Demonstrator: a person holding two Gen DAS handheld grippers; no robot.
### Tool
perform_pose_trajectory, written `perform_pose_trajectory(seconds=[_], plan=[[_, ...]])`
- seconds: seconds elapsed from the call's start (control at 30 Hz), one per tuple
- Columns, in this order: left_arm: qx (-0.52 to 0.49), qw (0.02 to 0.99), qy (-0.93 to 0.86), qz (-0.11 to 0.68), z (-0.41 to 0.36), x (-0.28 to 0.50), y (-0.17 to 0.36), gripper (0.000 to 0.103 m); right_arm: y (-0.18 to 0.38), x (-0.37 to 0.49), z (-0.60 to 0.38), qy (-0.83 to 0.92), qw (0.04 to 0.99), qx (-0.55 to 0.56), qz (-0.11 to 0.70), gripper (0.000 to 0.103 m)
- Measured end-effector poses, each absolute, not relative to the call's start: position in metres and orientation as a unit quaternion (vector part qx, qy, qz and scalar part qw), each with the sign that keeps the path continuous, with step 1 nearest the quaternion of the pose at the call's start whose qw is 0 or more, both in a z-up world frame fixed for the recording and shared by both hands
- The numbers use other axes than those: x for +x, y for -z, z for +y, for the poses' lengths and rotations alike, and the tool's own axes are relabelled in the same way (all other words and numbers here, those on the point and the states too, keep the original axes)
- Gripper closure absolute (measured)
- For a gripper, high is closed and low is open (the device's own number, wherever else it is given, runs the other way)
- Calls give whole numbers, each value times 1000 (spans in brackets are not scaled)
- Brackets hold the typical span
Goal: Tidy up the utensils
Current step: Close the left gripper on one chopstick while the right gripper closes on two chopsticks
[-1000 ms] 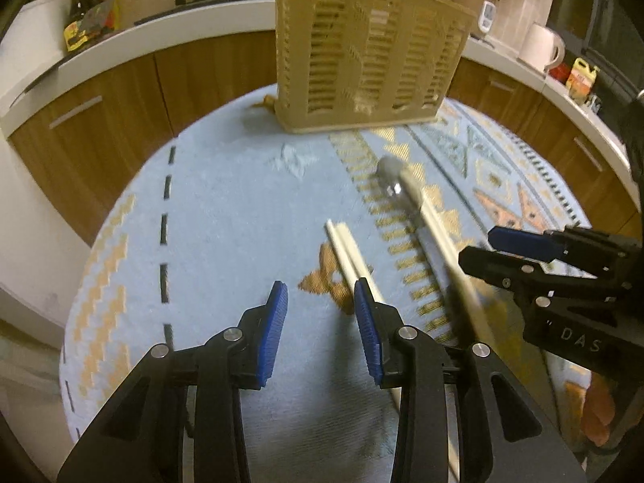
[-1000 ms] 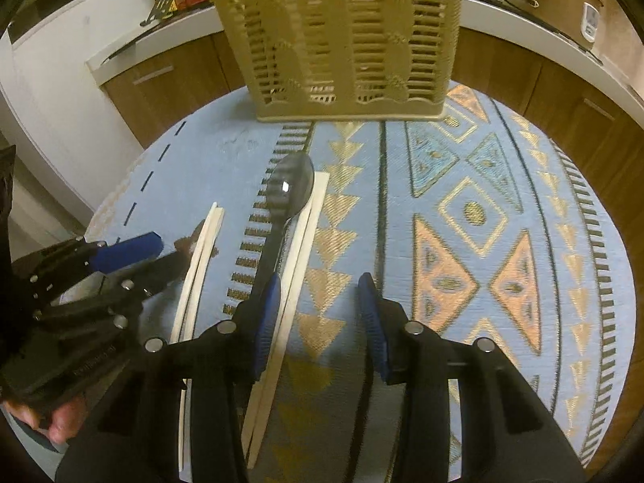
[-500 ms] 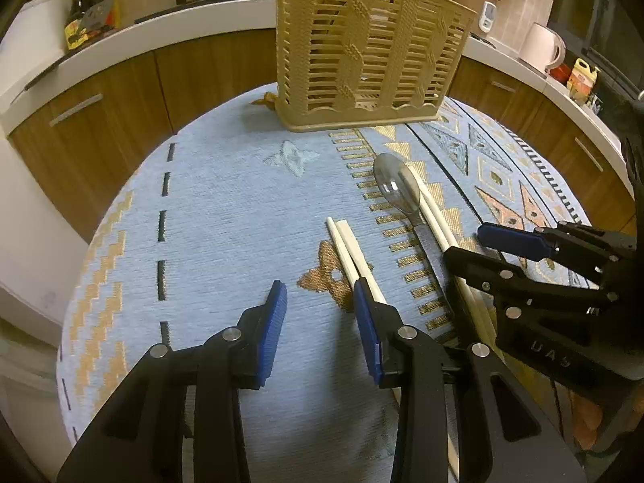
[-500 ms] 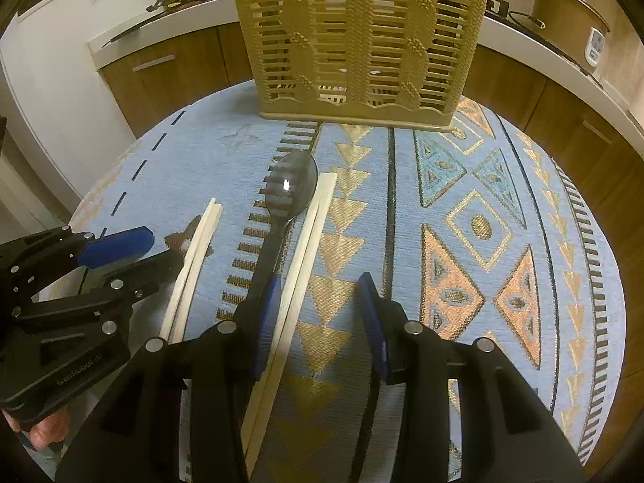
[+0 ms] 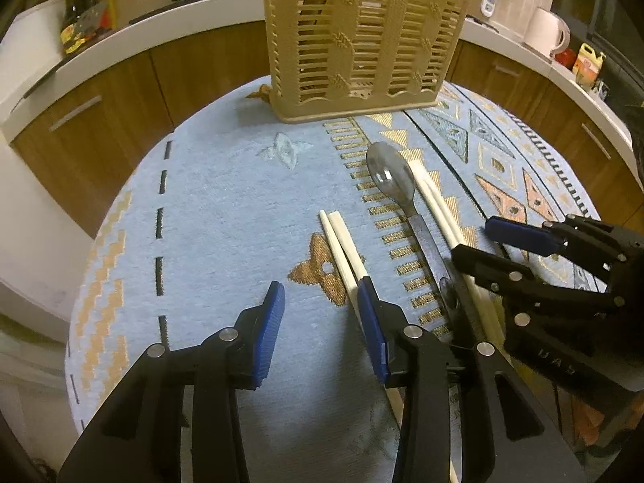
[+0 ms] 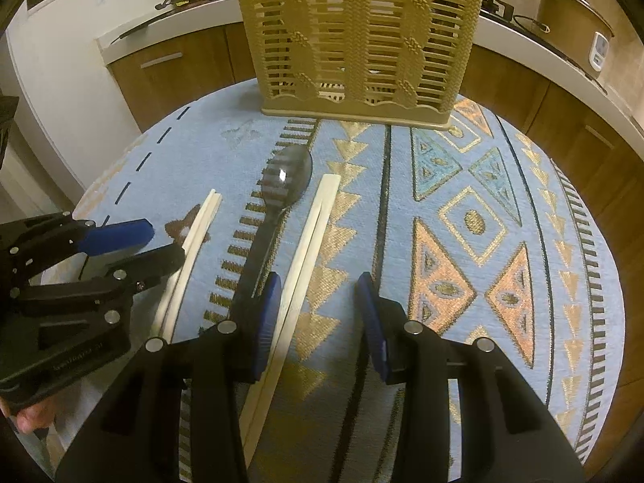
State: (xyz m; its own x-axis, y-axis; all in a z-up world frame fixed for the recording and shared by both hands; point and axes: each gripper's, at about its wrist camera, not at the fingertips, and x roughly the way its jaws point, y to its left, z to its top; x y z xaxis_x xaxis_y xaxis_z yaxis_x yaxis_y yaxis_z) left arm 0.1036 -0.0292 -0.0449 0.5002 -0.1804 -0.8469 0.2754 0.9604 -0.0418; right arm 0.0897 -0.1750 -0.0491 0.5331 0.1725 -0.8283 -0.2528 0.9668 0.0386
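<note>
A metal spoon (image 5: 392, 179) (image 6: 287, 177) lies on the patterned cloth between two pairs of pale chopsticks: a left pair (image 5: 340, 241) (image 6: 197, 225) and a right pair (image 5: 436, 205) (image 6: 312, 233). A tan slotted utensil basket (image 5: 358, 40) (image 6: 362, 44) stands upright at the far side. My left gripper (image 5: 320, 310) is open and empty; its right finger sits over the left pair. My right gripper (image 6: 318, 306) is open and empty, straddling the right pair, its left finger over the spoon handle. Each gripper shows in the other's view: the right one (image 5: 487, 241), the left one (image 6: 161, 245).
The round table carries a blue cloth (image 5: 225, 201) (image 6: 463, 217) with gold and orange patterns. Wooden cabinets and a white counter (image 5: 120, 36) curve behind it, with bottles (image 5: 80, 12), a rice cooker (image 6: 571, 28) and a white kettle (image 5: 543, 32).
Both grippers have drawn back slightly and steadied over the utensils; the spoon looked blurred a second ago and now lies still. Jaws stayed open.
</note>
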Motion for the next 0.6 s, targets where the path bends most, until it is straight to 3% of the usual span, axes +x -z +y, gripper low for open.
perform_pose_trajectory(seconds=[0.27, 0.47, 0.57, 0.6], plan=[[35, 848, 148, 508, -20, 102, 45, 65, 48, 97, -171, -115, 865, -56, 486, 67], [78, 846, 123, 513, -39, 111, 49, 57, 49, 92, -169, -107, 864, -67, 488, 67], [80, 846, 125, 513, -40, 109, 48, 66, 48, 86, -175, -106, 862, -75, 491, 67], [78, 846, 124, 512, -39, 109, 47, 82, 49, 84, -178, -106, 861, -75, 492, 67]])
